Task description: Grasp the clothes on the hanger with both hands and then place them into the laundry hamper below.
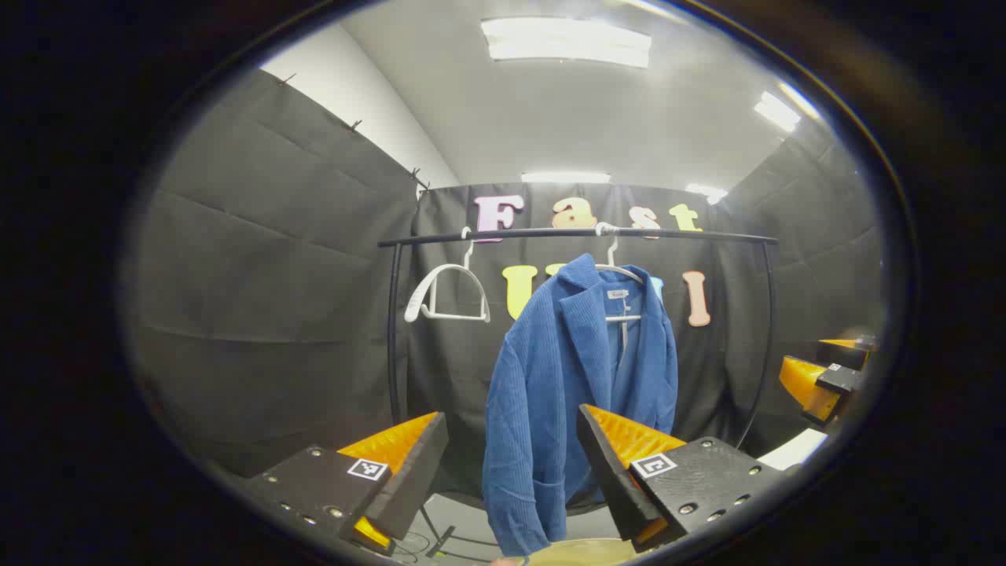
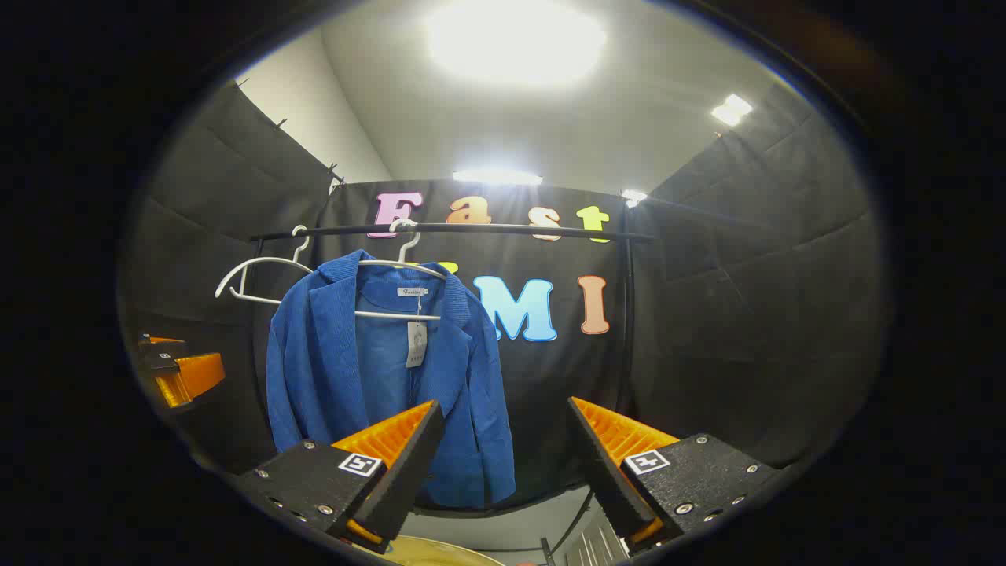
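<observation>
Both tongs, left [image 1: 511, 464] and right [image 2: 503, 460], gape apart, short of the blue jacket [image 1: 574, 377] on its white hanger [image 1: 621, 271].

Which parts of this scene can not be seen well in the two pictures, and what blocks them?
- Laundry hamper: left gripper view, just a pale rim, cut off by the bottom edge.
- Blue jacket: right gripper view, its lower hem sits behind one finger of the right tongs.
- Tag on the jacket: too small to read.
- Jacket's right sleeve: left gripper view, hidden behind the left tongs.
</observation>
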### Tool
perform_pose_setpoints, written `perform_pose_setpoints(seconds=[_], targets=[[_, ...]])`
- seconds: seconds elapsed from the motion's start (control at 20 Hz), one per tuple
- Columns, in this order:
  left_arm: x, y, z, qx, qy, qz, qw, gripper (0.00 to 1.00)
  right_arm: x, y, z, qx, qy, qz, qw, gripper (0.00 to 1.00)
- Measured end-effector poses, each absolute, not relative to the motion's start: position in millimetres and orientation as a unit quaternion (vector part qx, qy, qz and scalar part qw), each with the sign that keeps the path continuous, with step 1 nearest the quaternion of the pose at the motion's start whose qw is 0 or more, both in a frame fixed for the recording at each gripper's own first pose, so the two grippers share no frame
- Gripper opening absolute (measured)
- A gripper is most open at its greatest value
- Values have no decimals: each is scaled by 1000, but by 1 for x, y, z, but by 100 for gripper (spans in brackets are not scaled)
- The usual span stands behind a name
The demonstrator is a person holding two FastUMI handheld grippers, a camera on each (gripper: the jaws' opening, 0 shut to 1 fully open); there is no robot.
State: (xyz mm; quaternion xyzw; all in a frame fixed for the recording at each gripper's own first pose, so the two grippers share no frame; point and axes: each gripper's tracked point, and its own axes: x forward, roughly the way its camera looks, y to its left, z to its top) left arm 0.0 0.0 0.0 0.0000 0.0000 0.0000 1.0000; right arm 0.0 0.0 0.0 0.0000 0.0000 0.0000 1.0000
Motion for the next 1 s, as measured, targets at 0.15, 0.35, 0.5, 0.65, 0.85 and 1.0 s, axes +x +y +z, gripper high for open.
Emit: perform_pose_setpoints(seconds=[0.15, 0.35, 0.5, 0.65, 0.85, 1.0], targets=[[1, -3, 2, 10, -1, 0, 1000, 98, 4, -2, -6, 4, 9, 1, 1000, 96], [2, -8, 5, 20, -3, 0, 1000, 96, 6, -2, -8, 12, 13, 3, 1000, 96], [4, -10, 7, 21, -5, -2, 1000, 96, 5, -1, -5, 16, 10, 5, 1000, 96], [0, -9, 9, 23, -7, -2, 1000, 89, 6, -1, -4, 18, 12, 7, 1000, 96], [-5, -5, 9, 19, -6, -1, 1000, 100, 3, 4, -2, 25, 15, 13, 999, 96], [-5, -3, 10, 18, -6, -3, 1000, 89, 2, 4, 1, 27, 13, 13, 999, 96]])
